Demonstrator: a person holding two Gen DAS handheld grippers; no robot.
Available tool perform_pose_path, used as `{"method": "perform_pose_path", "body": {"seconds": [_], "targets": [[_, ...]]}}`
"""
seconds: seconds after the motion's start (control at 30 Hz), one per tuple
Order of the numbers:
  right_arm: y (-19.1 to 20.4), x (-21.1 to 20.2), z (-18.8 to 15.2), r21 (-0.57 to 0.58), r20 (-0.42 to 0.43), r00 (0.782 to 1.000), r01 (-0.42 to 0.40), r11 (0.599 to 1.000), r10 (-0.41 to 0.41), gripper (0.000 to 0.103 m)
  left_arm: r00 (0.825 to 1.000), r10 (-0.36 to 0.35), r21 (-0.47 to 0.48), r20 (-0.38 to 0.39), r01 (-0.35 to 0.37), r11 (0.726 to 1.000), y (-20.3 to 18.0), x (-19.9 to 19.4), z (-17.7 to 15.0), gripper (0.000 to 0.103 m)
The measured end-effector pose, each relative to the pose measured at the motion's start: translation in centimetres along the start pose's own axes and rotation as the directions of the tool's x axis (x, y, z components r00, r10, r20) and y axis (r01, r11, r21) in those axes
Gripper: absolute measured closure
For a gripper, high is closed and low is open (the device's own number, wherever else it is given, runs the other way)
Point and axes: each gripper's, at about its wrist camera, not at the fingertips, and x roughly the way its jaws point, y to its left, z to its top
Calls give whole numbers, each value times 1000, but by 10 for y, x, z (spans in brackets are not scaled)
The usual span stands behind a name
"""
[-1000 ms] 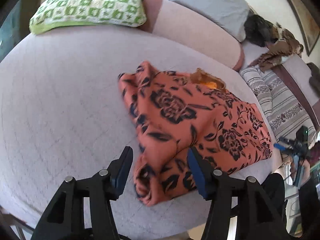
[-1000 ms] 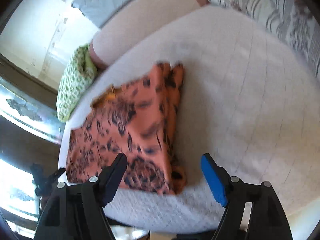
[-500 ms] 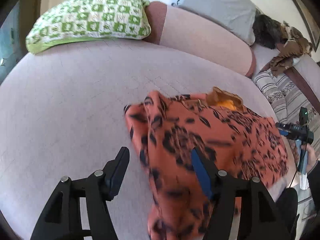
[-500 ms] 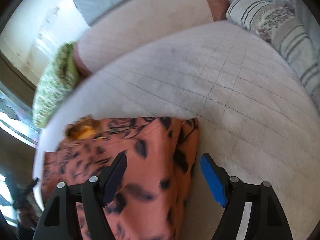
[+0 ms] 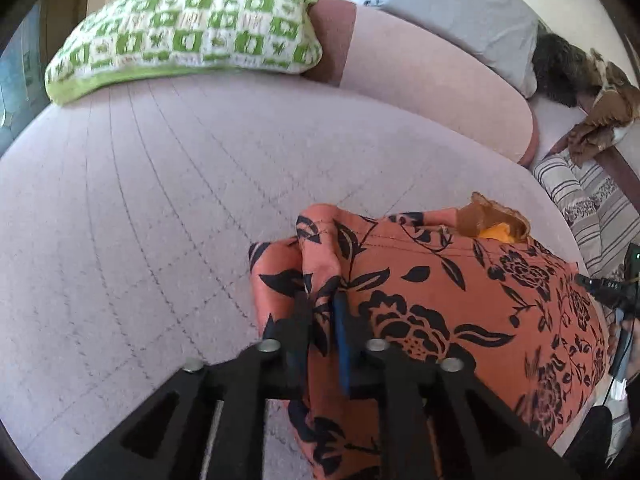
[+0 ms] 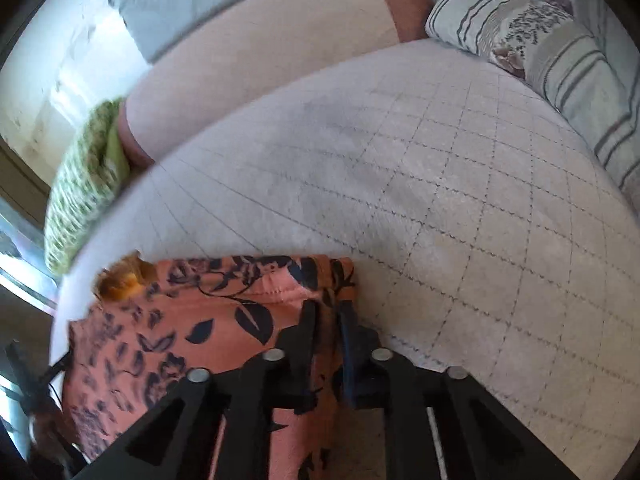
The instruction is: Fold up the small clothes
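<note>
The garment (image 5: 440,300) lies on the bedspread (image 5: 140,220), with a pillow (image 5: 188,28) behind.

You are working in a home bedroom, facing a quilted bed (image 5: 160,200) with a green crocheted pillow (image 5: 192,28) lying at 11 o'clock and a striped pillow (image 6: 500,20) at 1 o'clock.

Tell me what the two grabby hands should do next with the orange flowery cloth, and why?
Probably lift together and carry that edge across to make a fold. The left gripper and right gripper are each shut on an edge of the orange black-flowered cloth, which lies bunched on the pale quilted bed cover.
</note>
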Motion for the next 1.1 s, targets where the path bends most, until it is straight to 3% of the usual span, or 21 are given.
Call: {"method": "perform_pose_path", "body": {"seconds": [0.1,0.13,0.17,0.2,0.23,0.27,0.3,0.37,0.4,0.53,0.57,0.6,0.7,0.73,0.77,0.8,0.93,1.03,1.1], "targets": [[3,-17,0,-25,25,1000,14,1000,-13,79,999,-21,34,37,20,999,-7,-14,7,58],[7,-23,0,-42,35,999,0,999,1,75,998,-33,47,48,31,998,-8,-16,10,43],[9,-25,-1,-50,34,999,-3,999,5,67,998,-29,57,50,27,998,-8,-17,13,35],[11,-26,-1,-56,29,1000,-2,998,4,62,999,-11,71,49,8,997,-10,-12,16,35],[13,-26,-1,-60,22,1000,2,998,0,43,999,2,79,33,-4,997,-11,-4,20,35],[13,-25,-3,-58,27,1000,5,998,-3,39,1000,6,78,12,-7,997,-11,3,23,36],[13,-25,-5,-53,30,1000,5,999,-3,39,1000,6,68,-21,-5,998,-10,12,28,40],[12,-20,-8,-37,9,1000,-2,999,2,39,998,-7,65,-58,11,998,-13,21,35,92],[17,-15,-8,-35,2,1000,0,999,0,39,998,19,76,-65,-14,997,-16,23,38,98],[16,-7,-10,-54,-26,1000,17,998,-19,39,994,101,-33,35,-100,994,0,6,32,101],[15,-5,-12,-55,-32,999,23,998,-24,39,992,118,-75,38,-115,991,10,6,26,101],[13,-2,-14,-56,-42,999,22,998,-24,39,991,130,-101,-26,-132,986,21,21,16,100],[9,3,-14,-52,-57,998,17,999,-20,37,995,96,-122,3,-94,988,28,20,9,93],[10,1,-13,-48,-58,998,14,999,-17,37,996,88,-132,-10,-89,987,28,17,12,76],[10,-1,-12,-46,-57,998,6,999,-9,37,995,93,-138,-20,-95,986,27,15,16,51],[10,-4,-12,-43,-54,999,0,999,-3,37,994,108,-142,-4,-107,984,25,7,19,46],[-1,-28,-17,4,-18,1000,-23,1000,23,35,989,105,-55,101,-100,993,-6,-28,23,46],[-15,-37,-25,43,-26,999,-38,998,39,33,987,49,77,154,-61,995,-45,-50,12,34],[-22,-35,-25,66,-34,998,-41,997,43,33,987,10,190,161,-41,981,-80,-53,-4,32]]}}
